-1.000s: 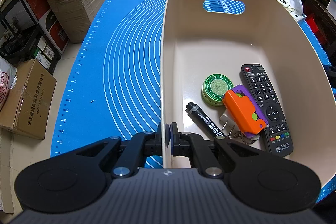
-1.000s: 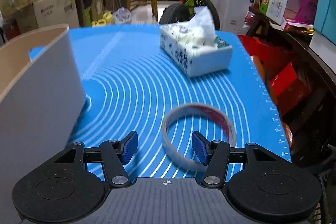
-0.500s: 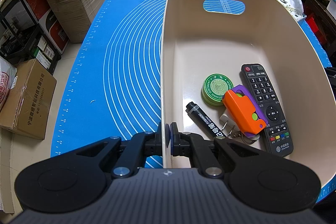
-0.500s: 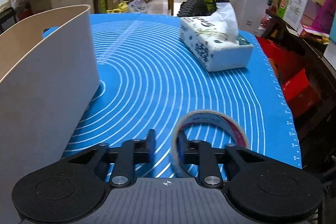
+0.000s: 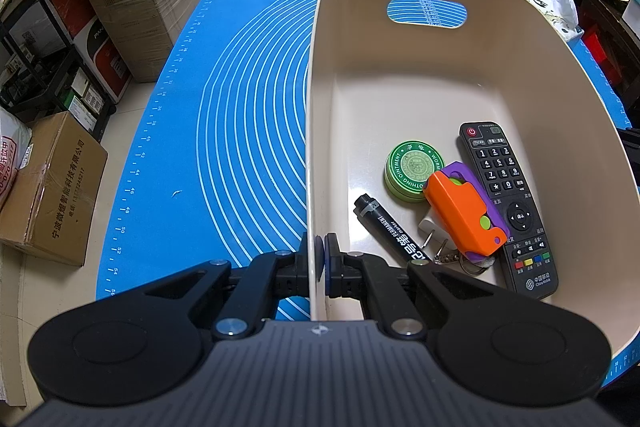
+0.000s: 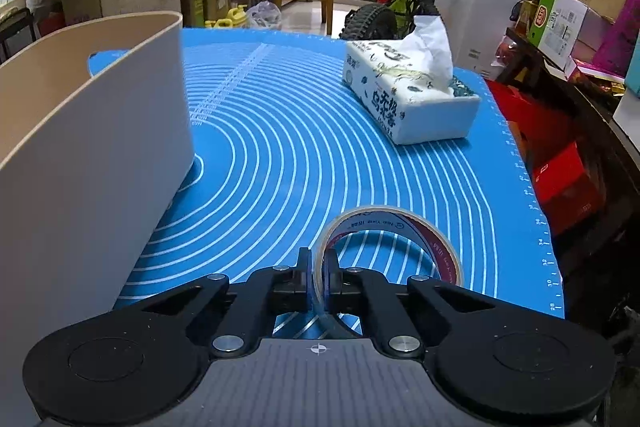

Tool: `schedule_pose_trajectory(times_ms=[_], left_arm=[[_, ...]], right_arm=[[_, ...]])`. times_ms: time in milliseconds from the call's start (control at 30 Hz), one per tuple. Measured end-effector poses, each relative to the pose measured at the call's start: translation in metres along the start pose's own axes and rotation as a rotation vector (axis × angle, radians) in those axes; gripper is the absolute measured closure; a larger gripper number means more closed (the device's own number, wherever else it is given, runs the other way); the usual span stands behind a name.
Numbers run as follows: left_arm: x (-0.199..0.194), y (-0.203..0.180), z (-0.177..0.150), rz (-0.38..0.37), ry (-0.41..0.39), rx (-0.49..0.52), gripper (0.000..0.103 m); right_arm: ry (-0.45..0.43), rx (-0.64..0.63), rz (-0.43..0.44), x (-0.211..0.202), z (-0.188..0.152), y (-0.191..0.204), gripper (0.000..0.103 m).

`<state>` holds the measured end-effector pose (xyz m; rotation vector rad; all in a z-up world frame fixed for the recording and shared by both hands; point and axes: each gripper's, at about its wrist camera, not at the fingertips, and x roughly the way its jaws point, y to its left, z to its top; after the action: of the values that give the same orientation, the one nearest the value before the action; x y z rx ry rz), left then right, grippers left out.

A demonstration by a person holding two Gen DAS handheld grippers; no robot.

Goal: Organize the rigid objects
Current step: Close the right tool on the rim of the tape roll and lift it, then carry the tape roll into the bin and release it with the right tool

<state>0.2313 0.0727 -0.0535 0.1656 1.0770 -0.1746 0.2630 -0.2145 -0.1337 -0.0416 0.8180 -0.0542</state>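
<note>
1. Left wrist view: the left gripper [image 5: 320, 261] has its jaws clamped on the near wall of the bin [image 5: 310, 131], one pad inside and one outside. I read this as a bracing hold, so the bin will not slide on the mat [image 5: 224, 131] that covers the desk while things go in.
2. Inside the bin lie a remote [image 5: 506, 203], a green tin [image 5: 412, 169], a marker [image 5: 386, 227] and an orange-and-purple toy [image 5: 464, 213] resting partly over the remote, with keys [image 5: 454, 259] under it. They sit bunched toward the near right, leaving the far floor free for more.
3. Right wrist view: the right gripper [image 6: 317, 279] has its jaws pinched on the thin near wall of the tape roll [image 6: 394, 241], one pad inside the ring. The roll's edge suits a narrow pinch better than its full width.
4. The roll is just right of the bin [image 6: 100, 143], so it looks like the next item to go in. A tissue box [image 6: 408, 99] sits well beyond.
</note>
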Motion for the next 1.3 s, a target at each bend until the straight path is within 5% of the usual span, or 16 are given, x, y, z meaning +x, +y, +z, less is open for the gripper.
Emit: schedule_pose_trajectory(times_ms=[433, 800, 1100, 1300], left_arm=[[0.000, 0.001, 0.000, -0.010, 0.001, -0.002, 0.097], [-0.001, 0.000, 0.000, -0.006, 0.002, -0.002, 0.097], [0.000, 0.000, 0.000, -0.007, 0.002, -0.003, 0.097], [0.000, 0.000, 0.000, -0.007, 0.002, -0.003, 0.097]], right_arm=[[-0.051, 0.019, -0.026, -0.015, 0.007, -0.002, 0.087], [-0.190, 0.057, -0.009, -0.062, 0.029, 0.004, 0.087], [-0.342, 0.044, 0.092, -0.119, 0.051, 0.040, 0.087], [-0.358, -0.003, 0.164, -0.135, 0.055, 0.073, 0.087]])
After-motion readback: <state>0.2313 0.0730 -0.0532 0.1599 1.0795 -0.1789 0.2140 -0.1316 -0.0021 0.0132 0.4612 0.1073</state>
